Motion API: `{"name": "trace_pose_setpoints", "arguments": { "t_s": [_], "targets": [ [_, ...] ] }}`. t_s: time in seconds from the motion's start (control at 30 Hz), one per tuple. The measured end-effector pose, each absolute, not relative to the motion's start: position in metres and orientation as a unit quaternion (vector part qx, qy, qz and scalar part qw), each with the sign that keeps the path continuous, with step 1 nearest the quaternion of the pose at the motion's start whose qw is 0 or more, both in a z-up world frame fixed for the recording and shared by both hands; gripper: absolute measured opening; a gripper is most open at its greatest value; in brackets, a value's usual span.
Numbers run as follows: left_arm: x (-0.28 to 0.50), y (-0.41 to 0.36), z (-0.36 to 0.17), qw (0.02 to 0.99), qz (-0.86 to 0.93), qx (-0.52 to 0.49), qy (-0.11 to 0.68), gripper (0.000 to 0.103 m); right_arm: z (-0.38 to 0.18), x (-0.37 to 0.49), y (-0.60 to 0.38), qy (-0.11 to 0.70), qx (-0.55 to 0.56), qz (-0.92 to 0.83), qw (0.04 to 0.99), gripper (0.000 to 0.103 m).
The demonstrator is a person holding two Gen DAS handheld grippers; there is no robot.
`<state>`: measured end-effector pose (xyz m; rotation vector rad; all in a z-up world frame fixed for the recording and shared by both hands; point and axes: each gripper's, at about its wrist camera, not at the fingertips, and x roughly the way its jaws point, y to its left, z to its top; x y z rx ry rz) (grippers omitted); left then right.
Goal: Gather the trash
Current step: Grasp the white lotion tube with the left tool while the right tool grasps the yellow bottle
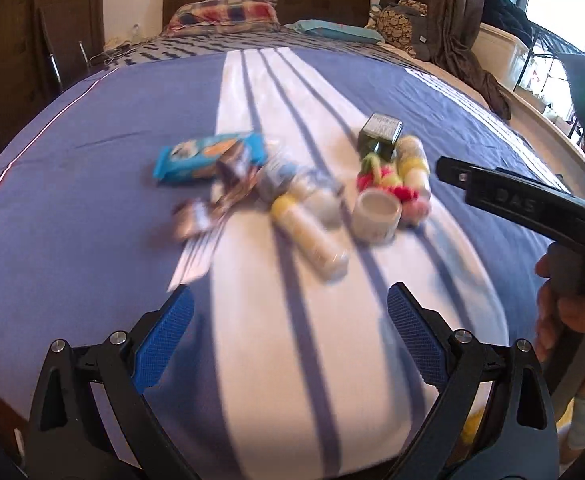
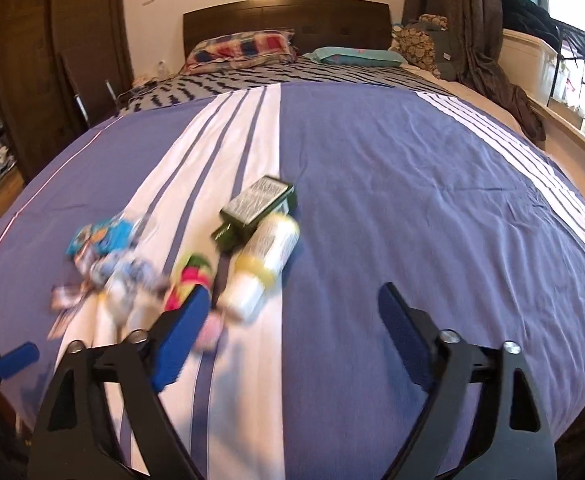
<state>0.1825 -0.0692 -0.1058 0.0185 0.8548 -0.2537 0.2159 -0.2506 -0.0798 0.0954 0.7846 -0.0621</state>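
Hard to see: the trash pile (image 1: 292,184) on your bed (image 1: 72,200) is blurry, so the small wrappers (image 1: 204,208) can't be counted.
Count: one blue snack pack (image 1: 208,158), one dark green box (image 2: 258,206), one white cup (image 1: 376,214), about three pale bottles (image 1: 312,236).
Cup: looks empty.
Left gripper (image 1: 290,338): your jaws are wide apart, holding nothing, near the pile.
Right gripper (image 2: 292,340): your jaws are wide apart too, holding nothing, just beside one bottle (image 2: 264,264).
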Motion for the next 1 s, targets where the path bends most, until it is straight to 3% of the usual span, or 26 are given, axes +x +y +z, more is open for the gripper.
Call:
{"name": "trace_pose_setpoints", "arguments": {
  "t_s": [0.1,0.17,0.33,0.47,0.57,0.6,0.73,0.87,1.0],
  "targets": [
    [0.200,-0.080,-0.108,0.899,-0.118,0.011,0.421,0.070,-0.083,0.230,-0.252,0.387,0.056,-0.026,0.920,0.069],
    [0.209,-0.084,-0.110,0.898,-0.114,0.011,0.425,0.065,-0.086,0.239,-0.251,0.391,0.061,-0.023,0.918,0.067],
    [0.225,-0.090,-0.118,0.894,-0.096,0.023,0.437,0.054,-0.096,0.260,-0.248,0.411,0.066,-0.024,0.909,0.060],
    [0.233,-0.089,-0.121,0.893,-0.096,0.027,0.439,0.052,-0.108,0.276,-0.244,0.435,0.061,-0.031,0.898,0.056],
    [0.238,-0.085,-0.122,0.893,-0.097,0.035,0.439,0.043,-0.115,0.284,-0.246,0.446,0.069,-0.036,0.892,0.053],
    [0.238,-0.084,-0.122,0.893,-0.098,0.035,0.438,0.039,-0.114,0.284,-0.247,0.444,0.069,-0.035,0.893,0.046],
    [0.236,-0.075,-0.122,0.893,-0.103,0.033,0.437,0.028,-0.114,0.281,-0.246,0.439,0.055,-0.028,0.896,0.037],
    [0.227,-0.071,-0.122,0.895,-0.098,0.037,0.434,0.019,-0.111,0.265,-0.251,0.433,0.046,-0.024,0.900,0.035],
    [0.207,-0.069,-0.121,0.896,-0.097,0.043,0.431,0.018,-0.112,0.238,-0.252,0.428,0.027,-0.021,0.903,0.034]
  ]
}}
